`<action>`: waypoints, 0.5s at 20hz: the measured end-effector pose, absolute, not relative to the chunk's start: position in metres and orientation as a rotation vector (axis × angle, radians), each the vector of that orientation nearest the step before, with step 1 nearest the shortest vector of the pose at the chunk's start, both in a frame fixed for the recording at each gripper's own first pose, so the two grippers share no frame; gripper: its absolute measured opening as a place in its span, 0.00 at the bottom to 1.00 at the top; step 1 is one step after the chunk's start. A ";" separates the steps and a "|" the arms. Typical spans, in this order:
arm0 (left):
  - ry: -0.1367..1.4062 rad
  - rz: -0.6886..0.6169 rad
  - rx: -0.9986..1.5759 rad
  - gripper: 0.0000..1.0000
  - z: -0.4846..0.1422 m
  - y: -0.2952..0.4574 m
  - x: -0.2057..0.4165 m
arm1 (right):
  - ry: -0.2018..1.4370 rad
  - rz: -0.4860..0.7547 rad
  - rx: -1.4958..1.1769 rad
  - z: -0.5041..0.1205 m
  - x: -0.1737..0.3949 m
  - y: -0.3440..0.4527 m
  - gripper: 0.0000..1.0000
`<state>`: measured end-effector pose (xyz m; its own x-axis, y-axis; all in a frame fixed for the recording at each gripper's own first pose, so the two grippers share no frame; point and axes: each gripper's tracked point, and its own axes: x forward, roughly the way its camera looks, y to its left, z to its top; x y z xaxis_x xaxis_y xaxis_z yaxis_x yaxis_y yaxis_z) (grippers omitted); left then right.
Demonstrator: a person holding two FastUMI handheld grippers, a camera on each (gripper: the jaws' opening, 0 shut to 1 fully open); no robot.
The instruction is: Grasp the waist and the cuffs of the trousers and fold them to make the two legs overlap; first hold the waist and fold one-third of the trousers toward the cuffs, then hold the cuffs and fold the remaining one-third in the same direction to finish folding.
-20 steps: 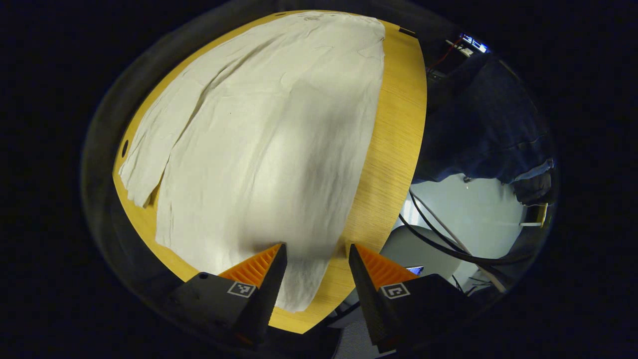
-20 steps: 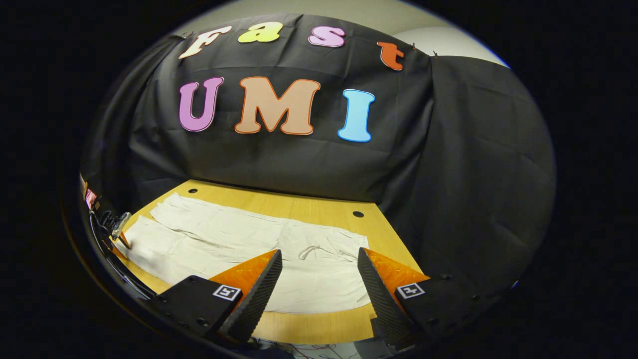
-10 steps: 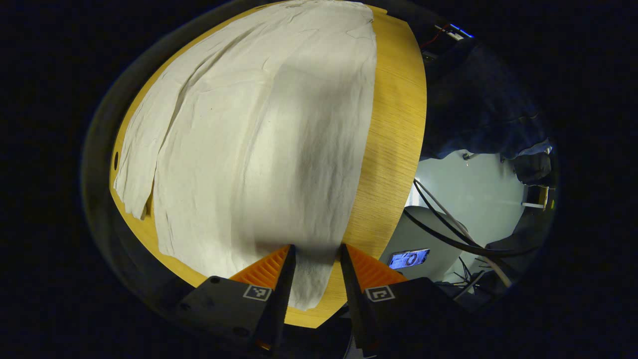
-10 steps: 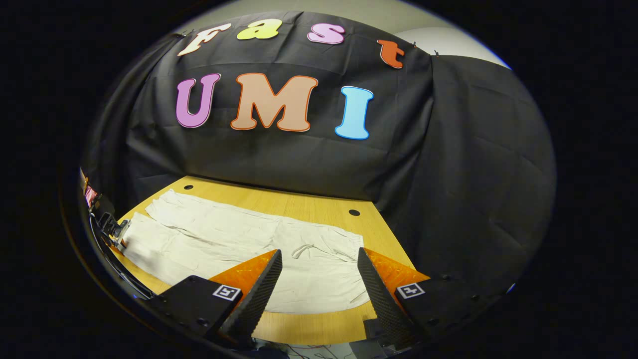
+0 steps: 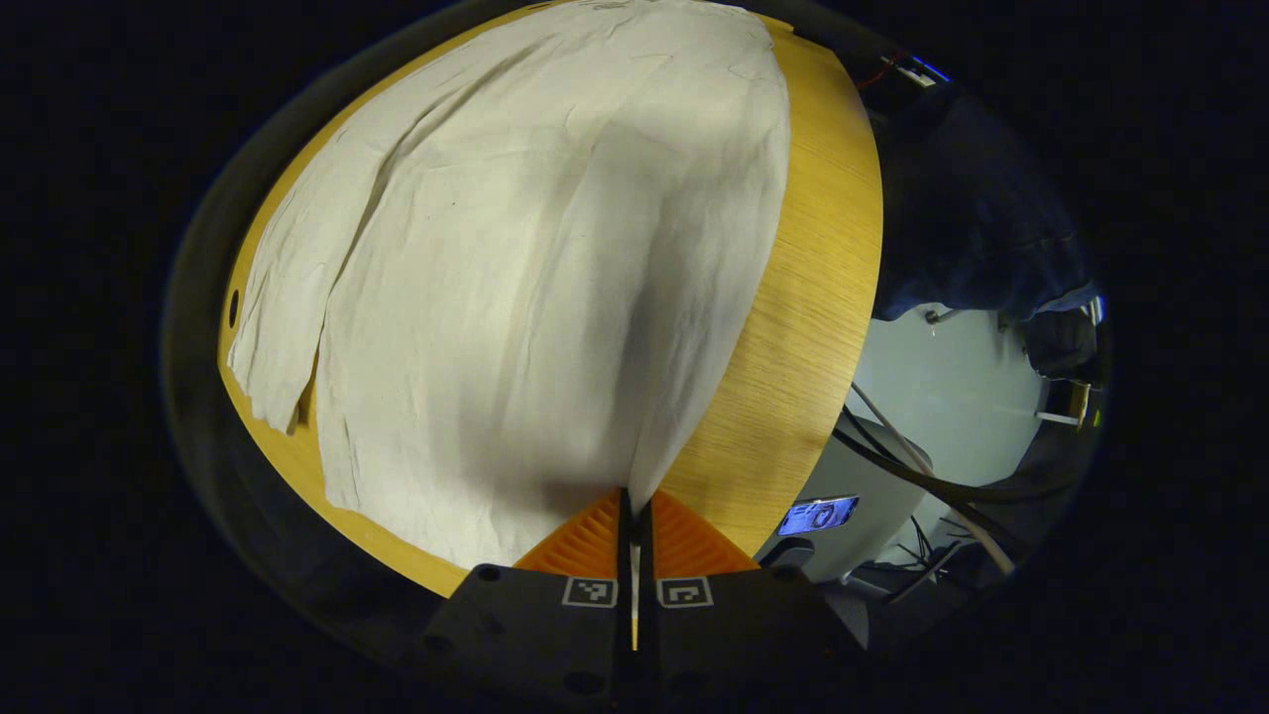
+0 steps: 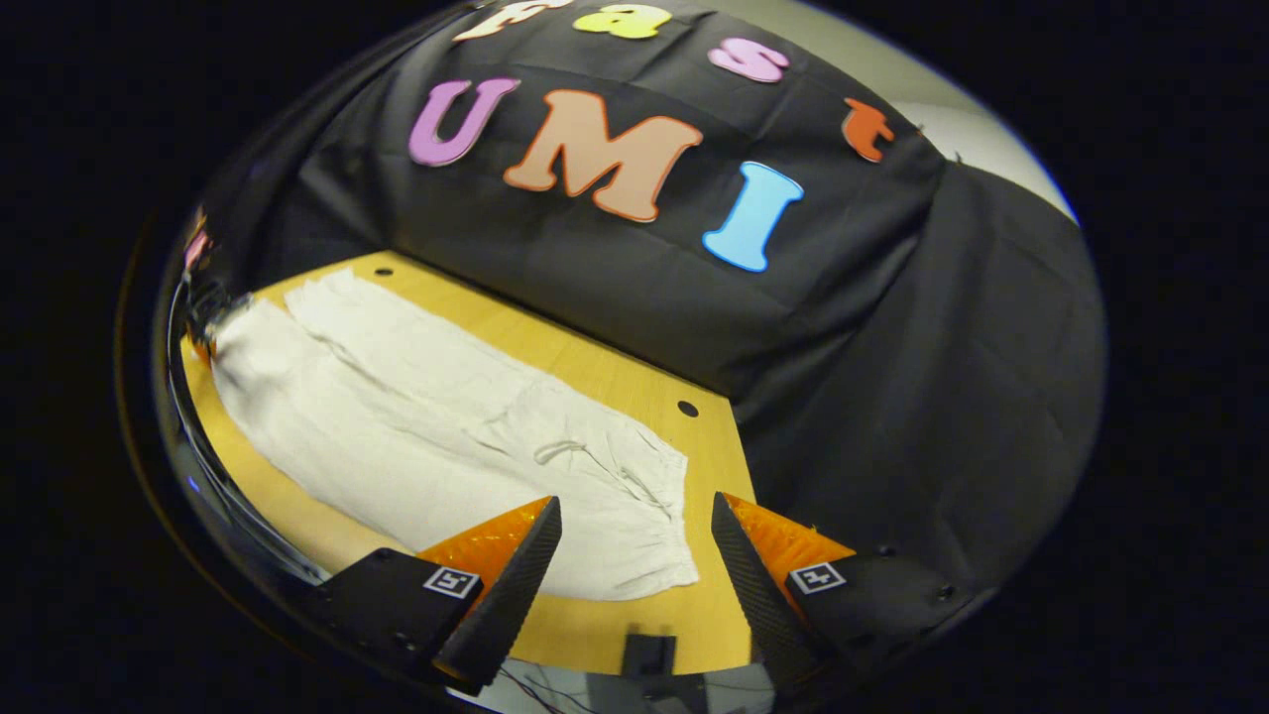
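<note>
Cream trousers (image 5: 535, 278) lie flat along the wooden table (image 5: 803, 327). My left gripper (image 5: 634, 506) is shut on the near leg's cuff at its outer corner, and the cloth rises in a ridge toward the jaws. In the right gripper view the trousers (image 6: 426, 426) stretch away to the left, with the gathered waist (image 6: 649, 506) and drawstring (image 6: 565, 451) closest. My right gripper (image 6: 634, 526) hangs open just above the waist's near corner, nothing between its fingers. The left gripper (image 6: 210, 309) shows small at the far cuff end.
Round cable holes (image 6: 687, 408) (image 5: 234, 308) mark the table's far corners. Beyond the table edge lie cables (image 5: 922, 476), a small lit screen (image 5: 818, 516) and a person's dark clothing (image 5: 972, 228). A small black block (image 6: 649, 650) sits at the near table edge.
My left gripper has gone from open to shut, pinching the cuff and raising a ridge in it. The right gripper has tilted and moved closer over the waist, still open.
</note>
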<state>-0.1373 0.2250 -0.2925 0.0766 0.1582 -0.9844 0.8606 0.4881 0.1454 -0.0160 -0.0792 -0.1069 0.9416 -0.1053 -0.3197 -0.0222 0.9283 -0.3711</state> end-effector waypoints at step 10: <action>1.427 -0.655 0.967 0.00 -0.293 0.226 -0.137 | 0.553 0.320 -0.858 -0.198 -0.020 -0.107 0.96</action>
<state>-0.1369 0.2257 -0.2928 0.0793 0.1733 -0.9817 0.8571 0.4910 0.1560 -0.0196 -0.1069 -0.1979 0.8144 0.0465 -0.5784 -0.4779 0.6192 -0.6231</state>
